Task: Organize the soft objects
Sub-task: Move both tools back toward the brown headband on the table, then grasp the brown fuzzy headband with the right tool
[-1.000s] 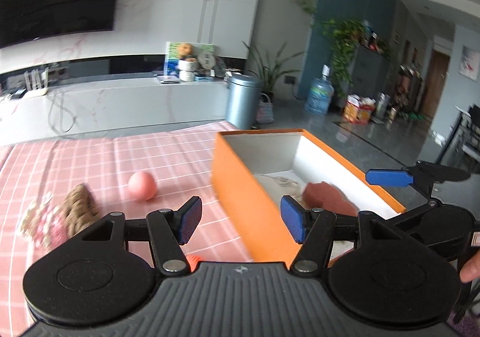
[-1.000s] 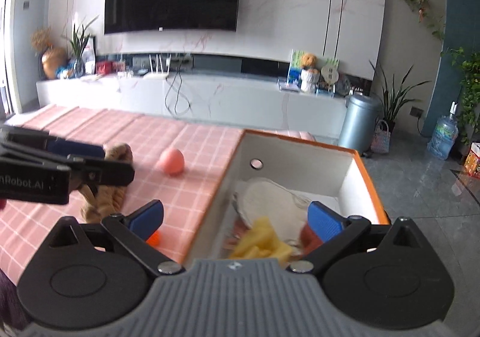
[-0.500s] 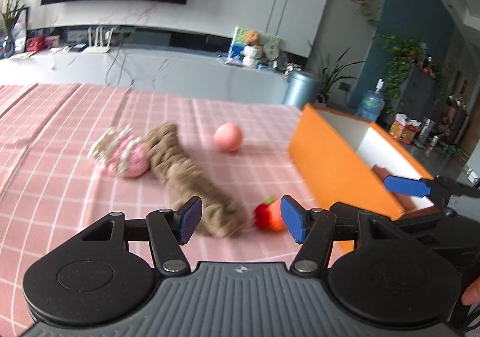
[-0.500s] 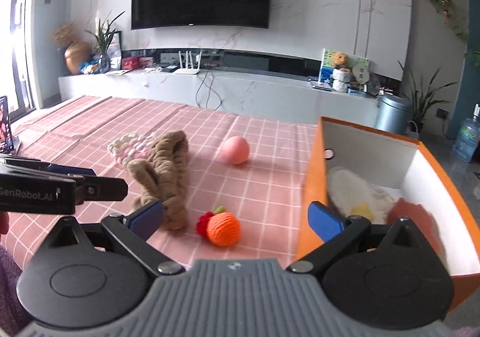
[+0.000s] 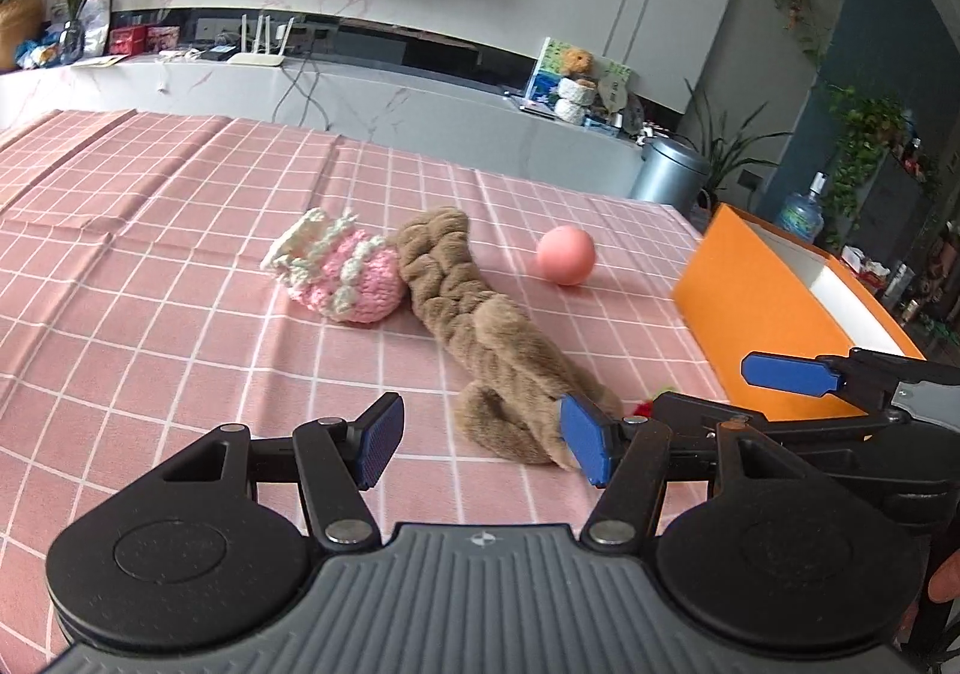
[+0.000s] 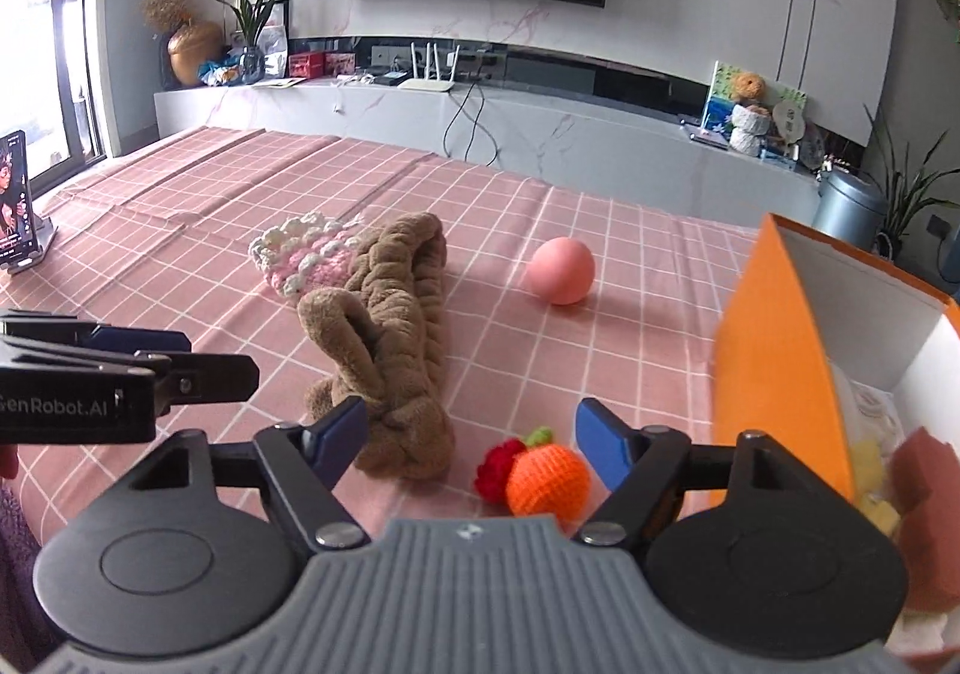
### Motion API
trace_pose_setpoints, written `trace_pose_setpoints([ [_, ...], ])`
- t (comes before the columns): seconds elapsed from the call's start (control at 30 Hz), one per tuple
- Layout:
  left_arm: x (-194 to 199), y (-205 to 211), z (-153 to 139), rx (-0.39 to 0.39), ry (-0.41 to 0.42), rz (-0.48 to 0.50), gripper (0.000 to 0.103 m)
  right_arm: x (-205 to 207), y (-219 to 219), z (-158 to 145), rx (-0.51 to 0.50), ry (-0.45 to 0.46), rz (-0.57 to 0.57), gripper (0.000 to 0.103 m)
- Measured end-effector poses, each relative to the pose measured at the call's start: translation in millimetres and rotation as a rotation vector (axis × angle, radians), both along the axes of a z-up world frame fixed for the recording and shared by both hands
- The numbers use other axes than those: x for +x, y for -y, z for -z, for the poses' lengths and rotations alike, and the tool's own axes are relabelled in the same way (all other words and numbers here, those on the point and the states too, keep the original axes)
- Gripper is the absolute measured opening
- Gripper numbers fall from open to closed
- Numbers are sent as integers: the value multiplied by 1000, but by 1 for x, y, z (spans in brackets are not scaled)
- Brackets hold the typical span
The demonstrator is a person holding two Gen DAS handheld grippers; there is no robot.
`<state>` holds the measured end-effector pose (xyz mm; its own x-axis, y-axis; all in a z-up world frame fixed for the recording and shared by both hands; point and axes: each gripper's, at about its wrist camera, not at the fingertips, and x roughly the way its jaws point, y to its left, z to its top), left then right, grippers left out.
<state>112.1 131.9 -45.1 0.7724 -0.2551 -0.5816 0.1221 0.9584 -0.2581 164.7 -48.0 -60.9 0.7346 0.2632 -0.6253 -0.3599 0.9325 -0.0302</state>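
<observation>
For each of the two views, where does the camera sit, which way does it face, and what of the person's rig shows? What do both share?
Left wrist view: sits behind the open left claw, facing across the pink checked table toward the brown plush toy; the right claw juts in at right.
Right wrist view: sits behind the open right claw, facing the orange crochet toy and the orange box; the left claw enters at left.
Shared: plush toy, pink ball, pink-white crochet piece, box.

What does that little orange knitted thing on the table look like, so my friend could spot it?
Start at the orange box on the pink checked tablecloth. Just left of its near corner lies the crocheted orange toy, beside the brown plush headband. Alone among its neighbours, it has a green tuft and a red knitted bit attached.
</observation>
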Motion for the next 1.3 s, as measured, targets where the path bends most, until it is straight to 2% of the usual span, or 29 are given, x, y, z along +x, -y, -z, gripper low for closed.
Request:
trace_pose_setpoints([
  [0.1, 11, -10, 5, -5, -19, -34, 70, 16, -10, 3, 23, -35, -5, 75],
  [0.3, 32, -26, 11, -23, -57, -70, 70, 48, -33, 13, 30, -101, -35, 65],
  [0.5, 45, -35, 20, -34, -83, -87, 65, 70, -49, 22, 41, -138, -71, 64],
  [0.53, 47, -37, 21, -35, -87, -91, 65, 72, -51, 24, 47, -155, -81, 54],
  [0.57, 47, -38, 22, -34, -90, -97, 65, 74, -53, 26, 47, -174, -92, 37],
  [0.77, 48, -45, 27, -37, -110, -118, 65, 67, -57, 32, 28, -159, -114, 27],
  [0.97, 41, -43, 23, -23, -136, -131, 65, 50, -52, 16, 65, -150, -137, 24],
  [1.2, 24, -40, 15, -1, -156, -141, 65, 22, -48, 17, 133, -249, -154, 24],
  [1.3, 16, -39, 12, 6, -159, -139, 65, 15, -42, 23, 145, -264, -126, 30],
])
